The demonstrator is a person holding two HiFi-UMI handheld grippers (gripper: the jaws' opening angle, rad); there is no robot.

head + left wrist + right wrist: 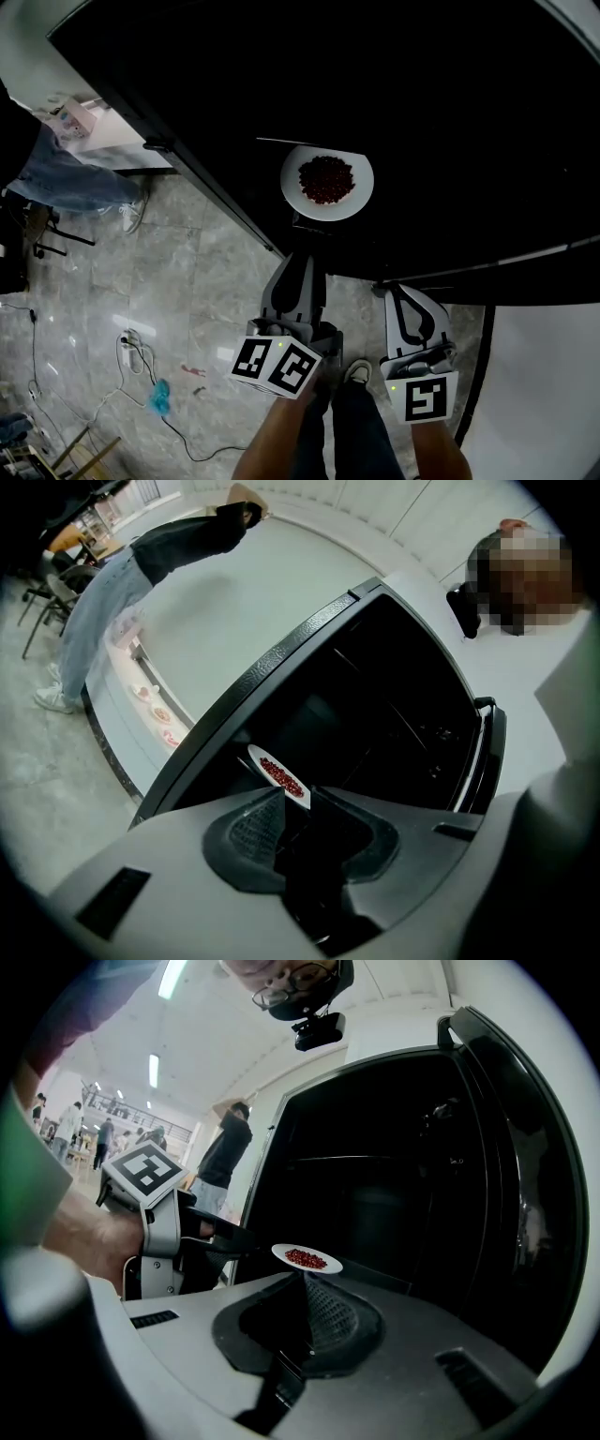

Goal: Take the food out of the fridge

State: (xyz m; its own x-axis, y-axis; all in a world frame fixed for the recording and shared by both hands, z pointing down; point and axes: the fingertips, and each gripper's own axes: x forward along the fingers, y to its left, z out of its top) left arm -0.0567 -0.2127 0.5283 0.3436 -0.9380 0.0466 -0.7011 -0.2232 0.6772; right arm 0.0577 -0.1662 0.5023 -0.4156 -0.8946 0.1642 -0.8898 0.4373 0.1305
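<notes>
A white plate (pixel 362 191) of small red food (pixel 325 179) rests inside the dark fridge (pixel 441 103). My left gripper (pixel 302 255) points at the plate's near rim from just outside the fridge. Its jaws stand apart with nothing pressed between them. In the left gripper view the plate (pixel 255 753) shows just beyond the gap of the left gripper (pixel 296 794). The right gripper view shows the left gripper (pixel 246 1237) a little short of the plate (pixel 281 1252). My right gripper (pixel 392 287) hangs to the right, away from the plate, its jaws met at a point (pixel 305 1276).
The fridge door (pixel 511 1157) stands open at the right. A person in jeans (pixel 66 178) leans at a white counter (pixel 117 131) on the left. Cables and a blue object (pixel 161 396) lie on the stone floor. My own legs and shoe (pixel 356 373) are below the grippers.
</notes>
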